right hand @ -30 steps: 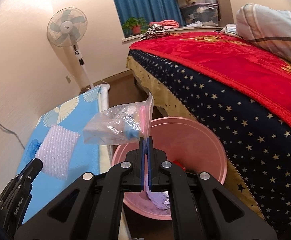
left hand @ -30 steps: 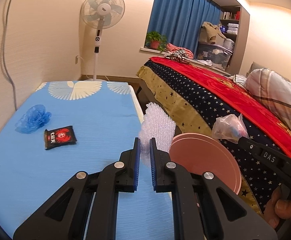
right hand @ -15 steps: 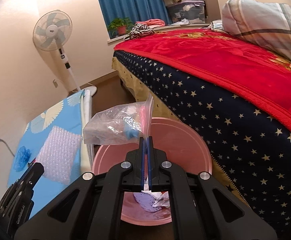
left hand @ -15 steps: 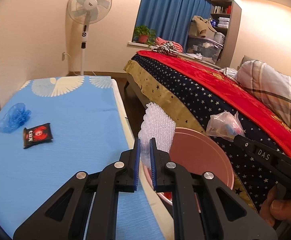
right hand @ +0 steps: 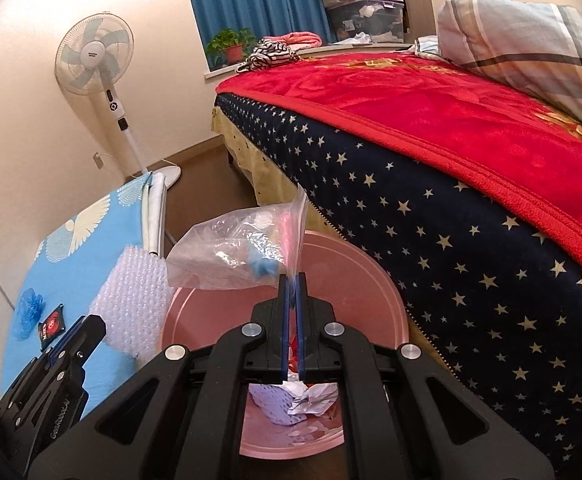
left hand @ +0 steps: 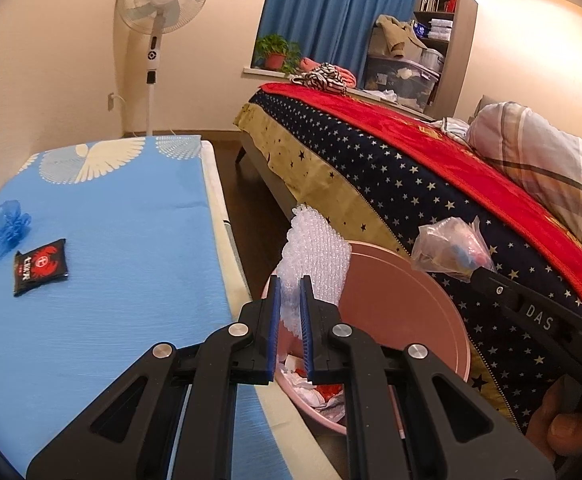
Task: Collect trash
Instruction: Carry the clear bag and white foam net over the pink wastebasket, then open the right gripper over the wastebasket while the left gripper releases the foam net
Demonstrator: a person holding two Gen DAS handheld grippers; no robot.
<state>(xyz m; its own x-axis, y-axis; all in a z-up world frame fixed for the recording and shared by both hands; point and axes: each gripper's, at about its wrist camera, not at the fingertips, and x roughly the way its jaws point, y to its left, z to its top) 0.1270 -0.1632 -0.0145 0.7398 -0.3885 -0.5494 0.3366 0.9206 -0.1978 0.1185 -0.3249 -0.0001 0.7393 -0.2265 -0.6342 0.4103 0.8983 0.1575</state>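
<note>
A round pink bin (left hand: 395, 308) stands on the floor between the blue-covered table (left hand: 131, 240) and the bed, with crumpled trash inside. My left gripper (left hand: 289, 280) is shut on a sheet of bubble wrap (left hand: 317, 248), which stands up over the bin's left rim. My right gripper (right hand: 293, 278) holds a clear plastic bag (right hand: 231, 252) by its edge above the bin (right hand: 371, 300). Its jaws are opening, and the bag's edge is still pinched between the pads. On the table lie a black snack packet (left hand: 41, 266) and a crumpled blue bag (left hand: 1, 232).
The bed (left hand: 411, 184), with a starred cover and a red blanket, runs close along the bin's right side, with a plaid pillow (left hand: 551, 160) on it. A standing fan (left hand: 159, 0) is at the far wall. A hand (left hand: 563, 424) grips the right tool at the lower right.
My left gripper has carried the bubble wrap rightward off the table to the bin's rim. My right gripper with the bag has come lower and closer over the bin's opening.
</note>
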